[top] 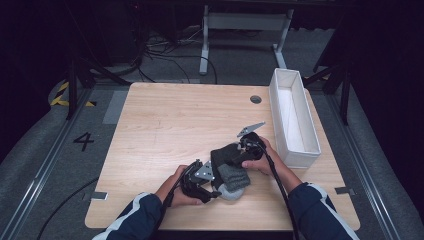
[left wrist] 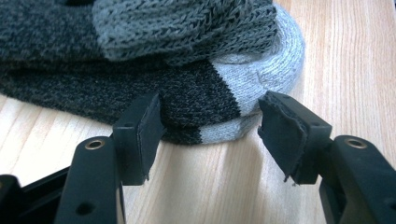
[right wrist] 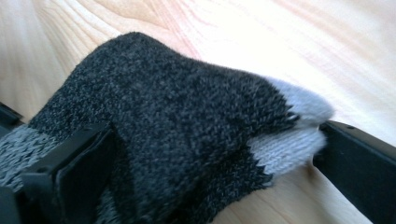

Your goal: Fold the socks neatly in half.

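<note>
Folding of a knitted sock pair [top: 229, 167] near the front edge of the table [top: 165, 125], between both hands. Dark grey body with light grey toe and heel patches; layers stacked one over another, lowest layer flat on the wood.

Left gripper [top: 210, 192]: jaws spread, one to each side of the light grey end of the sock pair [left wrist: 224, 100], pads clear of the knit, nothing pinched. Right gripper [top: 245, 150]: jaws either side of a raised dark fold [right wrist: 177, 126], far jaw at the pale tip; pressed on the fabric or merely alongside, impossible to tell.

Advice for the step, as a judgement: lower the left jaws until both pads bracket the full stack of layers before closing, since a bite on the top layer alone would probably peel the fold apart. Keep the right-hand fold lifted and taut meanwhile, to prevent the bundle from sliding on the smooth wood. Close slowly; soft knit likely to bunch and slip sideways.

Surface: pale wood-grain table top with a round cable port [top: 255, 99] toward the far side and a long white open box [top: 295, 117] along the right edge, well apart from the socks. Room: dark surround, grey floor with a painted numeral [top: 83, 140], loose cables [top: 165, 55] and a white frame [top: 245, 30] beyond the table.
</note>
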